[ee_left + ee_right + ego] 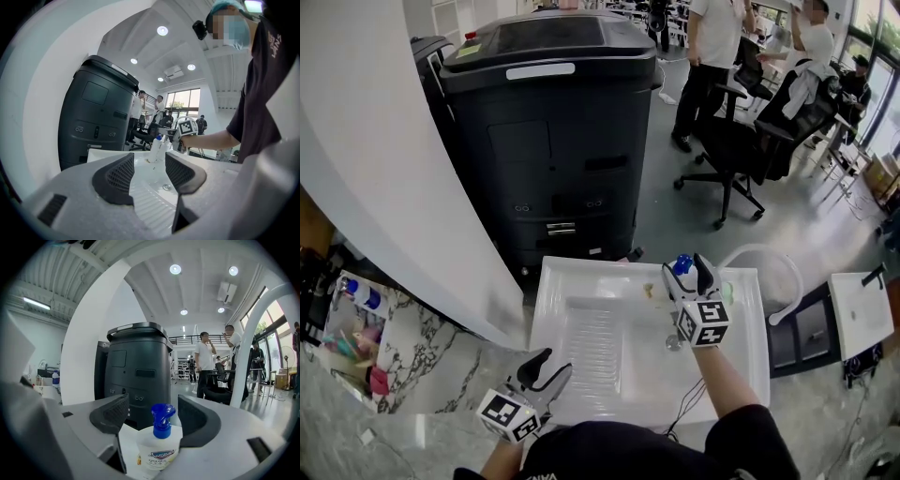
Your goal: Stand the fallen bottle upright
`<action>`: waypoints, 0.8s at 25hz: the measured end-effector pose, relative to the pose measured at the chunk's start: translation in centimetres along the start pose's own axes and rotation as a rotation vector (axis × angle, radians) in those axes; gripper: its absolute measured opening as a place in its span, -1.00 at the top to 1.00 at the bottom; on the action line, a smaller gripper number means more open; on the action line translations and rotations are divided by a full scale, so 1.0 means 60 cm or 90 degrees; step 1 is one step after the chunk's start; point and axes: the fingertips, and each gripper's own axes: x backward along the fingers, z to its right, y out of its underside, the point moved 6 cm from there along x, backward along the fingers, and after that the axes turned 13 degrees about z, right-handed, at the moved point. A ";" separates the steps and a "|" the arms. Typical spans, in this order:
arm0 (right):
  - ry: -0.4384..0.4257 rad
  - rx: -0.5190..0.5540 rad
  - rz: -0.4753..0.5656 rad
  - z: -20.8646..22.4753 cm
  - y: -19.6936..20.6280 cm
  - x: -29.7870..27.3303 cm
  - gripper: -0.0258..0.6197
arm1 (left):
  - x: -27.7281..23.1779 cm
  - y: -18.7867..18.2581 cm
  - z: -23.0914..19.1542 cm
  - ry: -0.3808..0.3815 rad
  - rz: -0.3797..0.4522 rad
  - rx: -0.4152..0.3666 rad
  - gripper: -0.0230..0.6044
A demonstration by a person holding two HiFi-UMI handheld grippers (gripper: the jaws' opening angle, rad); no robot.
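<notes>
A white bottle with a blue pump top [682,264] [158,446] stands upright on the far right part of the white sink [581,274]. My right gripper [685,267] [153,413] is open. Its jaws stand on either side of the bottle's top, and the pads do not press on it. In the left gripper view the bottle [156,147] stands at the sink's far end, beside the right hand. My left gripper [555,364] [149,171] is open and empty at the sink's near left edge, pointing over the ribbed basin [145,201].
A large black machine [548,141] stands just behind the sink. A white curved pipe [773,267] arches at the sink's right, with a smaller white basin [860,314] beyond it. A marble counter with small items [356,328] lies left. Office chairs [741,150] and people stand further back.
</notes>
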 end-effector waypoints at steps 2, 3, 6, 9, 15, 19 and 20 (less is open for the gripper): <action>-0.004 -0.010 0.015 -0.004 -0.012 0.014 -0.02 | -0.002 0.000 0.010 0.003 0.001 -0.001 0.24; -0.006 -0.017 0.023 -0.006 -0.018 0.022 -0.02 | -0.002 0.001 0.014 0.004 0.001 -0.002 0.24; -0.013 -0.042 0.044 -0.016 -0.032 0.049 -0.02 | -0.002 0.009 0.027 0.010 0.001 -0.006 0.24; -0.028 -0.065 0.054 -0.027 -0.042 0.078 -0.02 | -0.005 0.008 0.044 0.005 0.005 -0.001 0.24; -0.055 -0.108 0.071 -0.040 -0.059 0.146 0.04 | -0.004 0.010 0.089 -0.001 0.014 -0.006 0.24; -0.066 -0.120 0.070 -0.043 -0.060 0.196 0.17 | 0.003 0.018 0.121 -0.012 0.018 -0.009 0.24; -0.068 -0.120 0.067 -0.042 -0.059 0.208 0.20 | 0.004 0.020 0.130 -0.012 0.019 -0.011 0.24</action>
